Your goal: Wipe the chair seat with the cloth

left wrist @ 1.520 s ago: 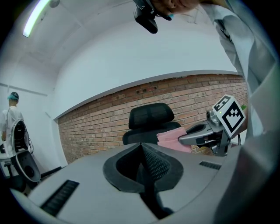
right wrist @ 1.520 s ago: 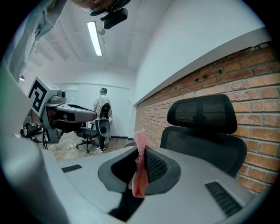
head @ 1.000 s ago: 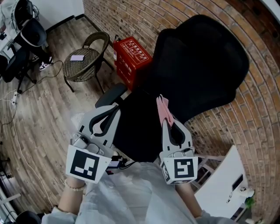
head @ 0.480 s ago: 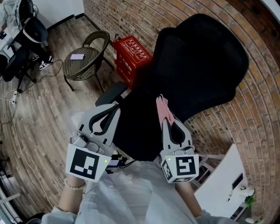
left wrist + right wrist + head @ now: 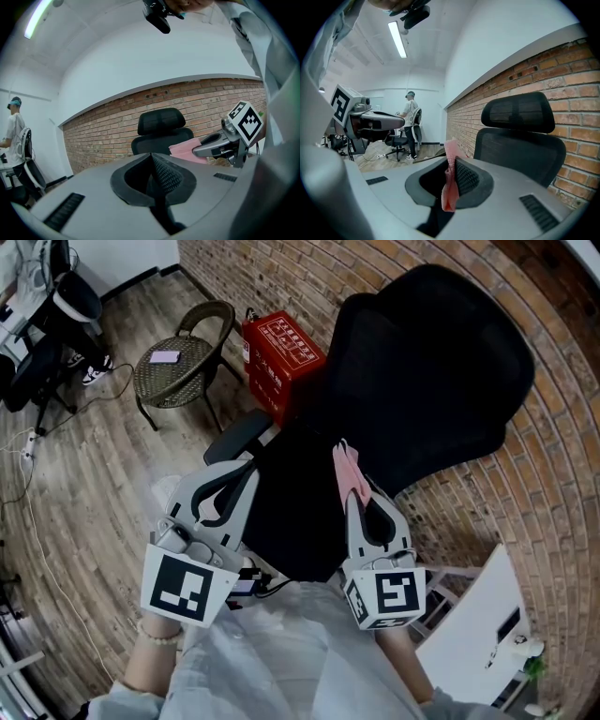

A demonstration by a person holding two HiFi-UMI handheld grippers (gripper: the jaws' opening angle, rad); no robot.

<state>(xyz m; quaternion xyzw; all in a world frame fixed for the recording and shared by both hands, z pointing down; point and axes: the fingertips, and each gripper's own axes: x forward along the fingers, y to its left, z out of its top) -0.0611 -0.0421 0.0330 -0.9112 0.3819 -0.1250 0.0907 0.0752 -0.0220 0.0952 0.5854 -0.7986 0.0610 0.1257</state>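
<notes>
Two tongs: the left tongs [image 5: 246, 468] and right tongs [image 5: 354, 501] are side by side and apart, both pointing at a black office chair [image 5: 427, 362].
Left tongs: jaws pressed together with nothing between them.
Right tongs: clamped on a pink cloth [image 5: 450, 183], which sticks up past the tips and hangs in a fold below the pads.
Cloth's place: in the head view it lies over the chair seat [image 5: 292, 521], in front of the backrest. Whether it touches the seat cannot be told.
Surface: the seat is plain black with an armrest [image 5: 239, 439] at its left edge.
Floor: grey-brown wooden floor [image 5: 89, 479] with a thin cable [image 5: 33, 512] trailing across it.
Wall: red brick wall [image 5: 281, 277] right behind the chair, white above the brick in the gripper views.
Room: a red box [image 5: 281, 354] stands against the brick just beside the chair. Near it is a wicker chair [image 5: 183, 367] with a small flat item on its seat.
Far end: a standing person [image 5: 410, 123] beside dark desk chairs, under a ceiling strip light [image 5: 397, 40].
</notes>
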